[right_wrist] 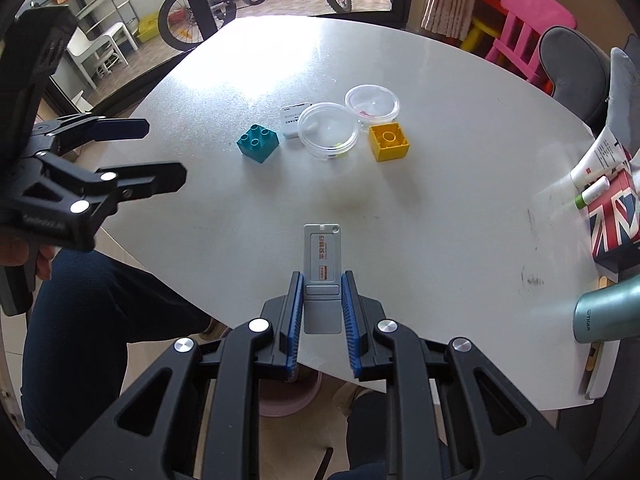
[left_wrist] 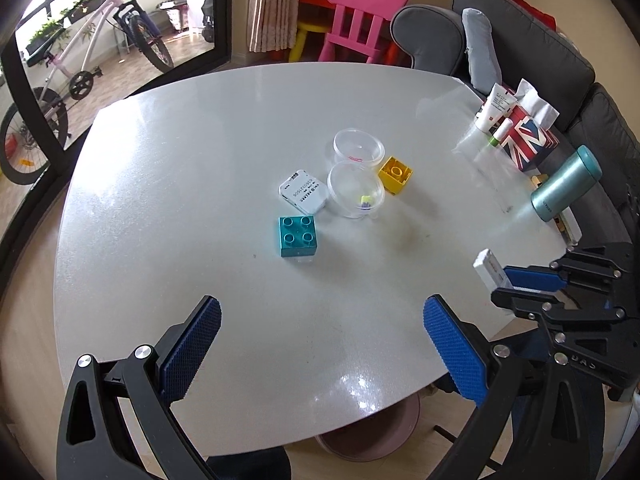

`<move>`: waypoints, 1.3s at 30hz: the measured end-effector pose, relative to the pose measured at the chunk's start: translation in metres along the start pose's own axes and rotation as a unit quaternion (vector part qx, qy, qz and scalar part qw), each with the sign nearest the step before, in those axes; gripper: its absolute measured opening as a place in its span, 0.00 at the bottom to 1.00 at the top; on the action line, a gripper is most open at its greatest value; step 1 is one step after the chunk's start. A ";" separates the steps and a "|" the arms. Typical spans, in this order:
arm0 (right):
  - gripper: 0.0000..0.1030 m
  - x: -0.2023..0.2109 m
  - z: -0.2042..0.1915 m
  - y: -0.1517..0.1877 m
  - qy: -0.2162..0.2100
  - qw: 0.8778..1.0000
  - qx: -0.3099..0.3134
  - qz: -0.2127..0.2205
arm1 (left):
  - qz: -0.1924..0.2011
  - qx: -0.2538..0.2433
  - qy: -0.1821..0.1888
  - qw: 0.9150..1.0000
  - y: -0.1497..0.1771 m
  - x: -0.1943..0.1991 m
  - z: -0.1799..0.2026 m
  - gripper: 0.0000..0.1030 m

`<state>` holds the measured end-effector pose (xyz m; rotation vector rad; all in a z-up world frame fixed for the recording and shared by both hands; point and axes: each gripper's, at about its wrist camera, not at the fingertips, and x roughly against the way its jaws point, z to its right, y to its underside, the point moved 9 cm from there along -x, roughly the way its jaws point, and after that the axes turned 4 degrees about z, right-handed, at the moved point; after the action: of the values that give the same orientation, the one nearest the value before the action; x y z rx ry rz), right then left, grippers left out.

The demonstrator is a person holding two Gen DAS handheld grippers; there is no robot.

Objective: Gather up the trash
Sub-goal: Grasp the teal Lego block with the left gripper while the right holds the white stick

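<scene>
My right gripper (right_wrist: 322, 280) is shut on a flat grey card-like device (right_wrist: 322, 258) and holds it over the table's near edge; it also shows in the left wrist view (left_wrist: 489, 270). My left gripper (left_wrist: 320, 308) is open and empty above the near side of the white table (left_wrist: 180, 200). At the table's middle lie a teal brick (left_wrist: 298, 236), a yellow brick (left_wrist: 395, 174), a small white device (left_wrist: 303, 196) and two clear plastic tubs (left_wrist: 356, 194), (left_wrist: 359, 148). A pink bin (right_wrist: 290, 396) shows under the table edge below the right gripper.
At the right edge stand a Union Jack tissue box (left_wrist: 526, 142), a white tube (left_wrist: 494, 108), a lip balm (left_wrist: 500, 134) and a teal flask (left_wrist: 566, 190). A grey sofa (left_wrist: 540, 48) is behind them, and a pink chair (left_wrist: 358, 20) stands beyond the far edge.
</scene>
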<state>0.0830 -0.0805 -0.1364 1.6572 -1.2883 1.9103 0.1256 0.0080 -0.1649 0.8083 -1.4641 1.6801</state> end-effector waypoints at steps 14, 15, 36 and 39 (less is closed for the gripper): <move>0.18 -0.016 0.022 0.011 -0.004 1.000 -0.024 -0.009 | -0.042 0.008 -0.053 0.998 -0.021 -0.073 -0.022 0.94; 0.18 -0.017 0.023 0.011 -0.005 1.000 -0.025 -0.009 | -0.044 0.008 -0.056 0.997 -0.021 -0.077 -0.023 0.94; 0.18 -0.003 0.022 0.012 -0.009 0.999 -0.032 0.012 | -0.034 0.005 -0.041 0.999 -0.013 -0.062 -0.020 0.31; 0.18 0.009 0.016 0.014 -0.011 0.999 -0.028 0.022 | -0.025 0.000 -0.034 0.999 -0.008 -0.042 -0.012 0.31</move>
<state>0.0804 -0.1035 -0.1348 1.6393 -1.3855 1.8672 0.1544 0.0150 -0.1984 0.9024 -1.4779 1.6302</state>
